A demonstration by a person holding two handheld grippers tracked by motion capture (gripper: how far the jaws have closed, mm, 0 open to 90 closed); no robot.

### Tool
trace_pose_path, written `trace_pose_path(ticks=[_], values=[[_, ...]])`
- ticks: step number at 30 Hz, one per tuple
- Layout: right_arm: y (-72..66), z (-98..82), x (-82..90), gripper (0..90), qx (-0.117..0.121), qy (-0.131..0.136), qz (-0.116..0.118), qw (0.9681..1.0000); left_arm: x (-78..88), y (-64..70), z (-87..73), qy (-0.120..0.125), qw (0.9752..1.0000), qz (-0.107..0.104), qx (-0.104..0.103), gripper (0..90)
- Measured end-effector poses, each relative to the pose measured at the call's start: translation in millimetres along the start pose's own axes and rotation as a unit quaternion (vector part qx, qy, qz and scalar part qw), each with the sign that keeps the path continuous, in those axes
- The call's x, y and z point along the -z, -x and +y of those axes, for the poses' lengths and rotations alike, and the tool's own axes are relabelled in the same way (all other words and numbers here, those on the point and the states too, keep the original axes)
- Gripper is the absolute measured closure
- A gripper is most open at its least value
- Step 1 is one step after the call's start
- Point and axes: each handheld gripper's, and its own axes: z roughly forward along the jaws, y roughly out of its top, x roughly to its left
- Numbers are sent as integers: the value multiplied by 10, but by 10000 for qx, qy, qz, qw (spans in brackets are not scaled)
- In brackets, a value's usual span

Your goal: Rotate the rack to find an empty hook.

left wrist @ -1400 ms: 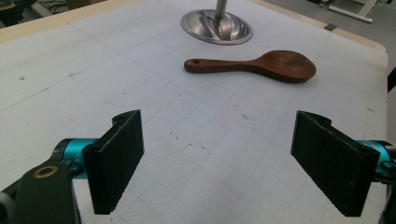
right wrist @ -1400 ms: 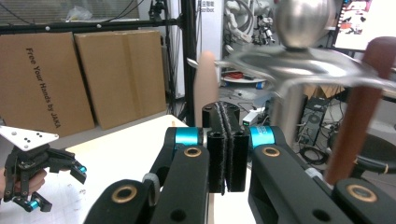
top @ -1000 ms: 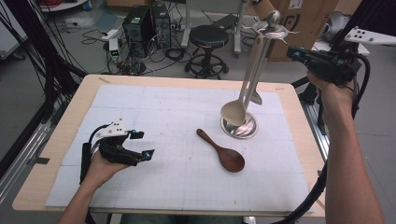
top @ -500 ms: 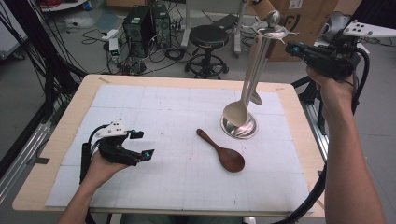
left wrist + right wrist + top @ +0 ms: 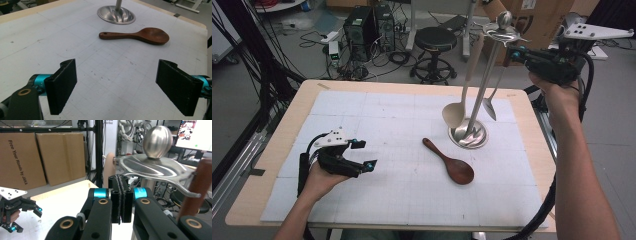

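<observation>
**Wooden spoon lay ahead of the open left claw**

The left claw (image 5: pixel 362 155) rested low on the counter (image 5: pixel 272 200), jaws well apart with nothing between them. In the left gripper view the dark wooden spoon (image 5: pixel 140 36) lay flat straight ahead of those jaws, well apart from them, its long axis running across the claw's line of reach: handle end with its small hole to the left, bowl to the right. Seen from the high view, the spoon (image 5: pixel 451 161) sat near the counter's middle, just beside the steel base of the utensil stand (image 5: pixel 469 134), handle toward the stand and bowl toward the person.

The right claw (image 5: pixel 120 195) was held high beside the stand's top disc (image 5: pixel 155 168), jaws pressed together on nothing. A pale spoon (image 5: pixel 456 112) and a smaller steel utensil (image 5: pixel 488 107) hung from the stand. Judged from this, the left claw was the one nearer the lying spoon and already faced it; the crosswise handle suited a straight approach.

Writing: a cardboard box (image 5: pixel 23 160) behind the counter read "Free Your Hands by JAKA".
</observation>
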Motion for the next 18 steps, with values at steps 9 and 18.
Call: trace_pose_path(ticks=[9,18], values=[[-89,17,-129,898,37,-27,71,10000,-1,4,0,-2,10000,-6,-7,179],[-107,27,-200,897,23,-18,38,10000,11,0,1,21,10000,12,20,179]])
